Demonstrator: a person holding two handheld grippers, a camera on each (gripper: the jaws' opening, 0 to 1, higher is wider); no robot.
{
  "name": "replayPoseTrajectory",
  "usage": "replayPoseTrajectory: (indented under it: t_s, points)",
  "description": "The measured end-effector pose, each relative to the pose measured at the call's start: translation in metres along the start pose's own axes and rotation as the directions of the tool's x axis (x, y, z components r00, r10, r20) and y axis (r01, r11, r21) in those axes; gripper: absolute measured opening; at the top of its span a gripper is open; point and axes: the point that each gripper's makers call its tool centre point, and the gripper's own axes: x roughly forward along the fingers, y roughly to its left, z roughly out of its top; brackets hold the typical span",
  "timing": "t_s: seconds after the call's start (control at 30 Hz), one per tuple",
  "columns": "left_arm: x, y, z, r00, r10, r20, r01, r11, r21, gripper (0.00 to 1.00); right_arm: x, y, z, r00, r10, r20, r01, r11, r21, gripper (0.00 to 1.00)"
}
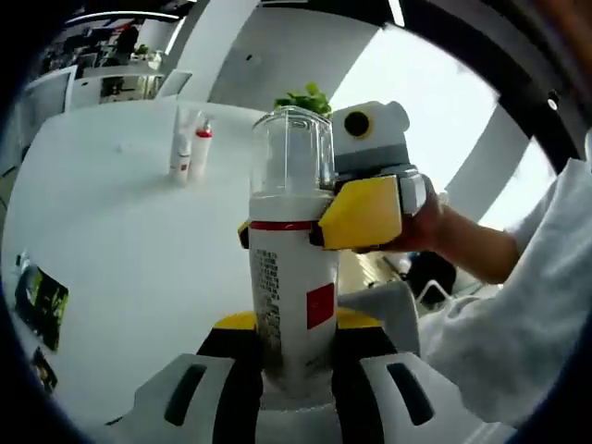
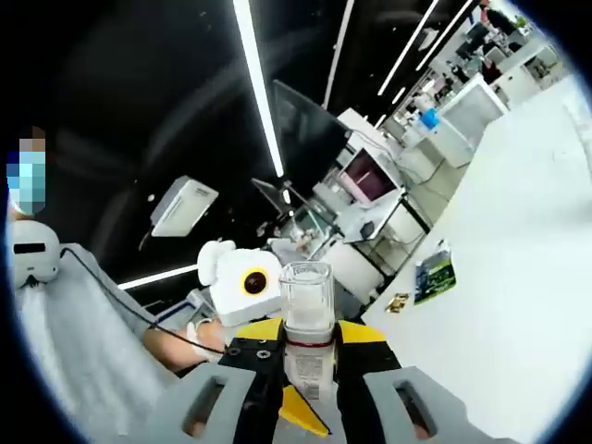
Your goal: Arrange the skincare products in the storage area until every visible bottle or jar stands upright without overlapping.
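Surface (image 1: 120,231): broad, white, round-edged; it also runs down the right side of the right gripper view (image 2: 518,277), with an open office of desks and ceiling light strips behind.

Person: pale sleeve (image 1: 518,305) at the right of the left gripper view, hand (image 1: 435,222) wrapped round the right hand-held gripper's body.

Left hand-held gripper (image 1: 296,370): white jaws with black and yellow tips, rising from the bottom of the left gripper view and closed on the lower body of the bottle.

Right hand-held gripper (image 1: 319,227): yellow jaws clamped across the bottle's neck, at the red band, entering from the right in the left gripper view. In its own view (image 2: 310,370) the jaws pinch the same bottle just under the cap.

Bottle (image 1: 291,296): white, printed text down one side, red square label, red band at the shoulder, clear cap (image 1: 291,153) on top. Held between both grippers, raised off the surface, upright in the left gripper view. Seen again in the right gripper view (image 2: 307,356).

Small bottles (image 1: 190,148): two, white with red markings, standing upright close together far back on the surface, well apart from the held bottle.

Leaflets (image 2: 433,275): dark printed sheets lying flat near the surface's edge.

Plant (image 1: 305,97): green leaves behind the cap.
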Motion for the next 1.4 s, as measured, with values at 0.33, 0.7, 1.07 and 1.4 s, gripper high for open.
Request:
replayPoseTrajectory:
  t_s: [0.33,0.7,1.07,1.4]
  points:
    - [0.001,0.054,-0.004,0.921,0.374,-0.105,-0.351,0.917,0.187,0.24,0.004,-0.04,0.01,0.904,-0.387,0.18,0.362,0.919,0.157,0.16]
    - [0.002,0.059,-0.002,0.903,0.424,-0.07,-0.387,0.873,0.296,0.25,0.007,-0.039,0.01,0.911,-0.362,0.197,0.348,0.932,0.102,0.14]
    - [0.002,0.019,0.0,0.998,0.061,0.001,-0.06,0.987,0.146,0.2,0.0,-0.008,0.004,0.995,-0.097,0.017,0.098,0.991,-0.091,0.14]
    - [0.0,0.039,0.023,0.967,0.237,0.093,-0.246,0.964,0.097,0.2,0.0,-0.029,0.023,0.954,-0.25,0.163,0.246,0.968,0.042,0.16]
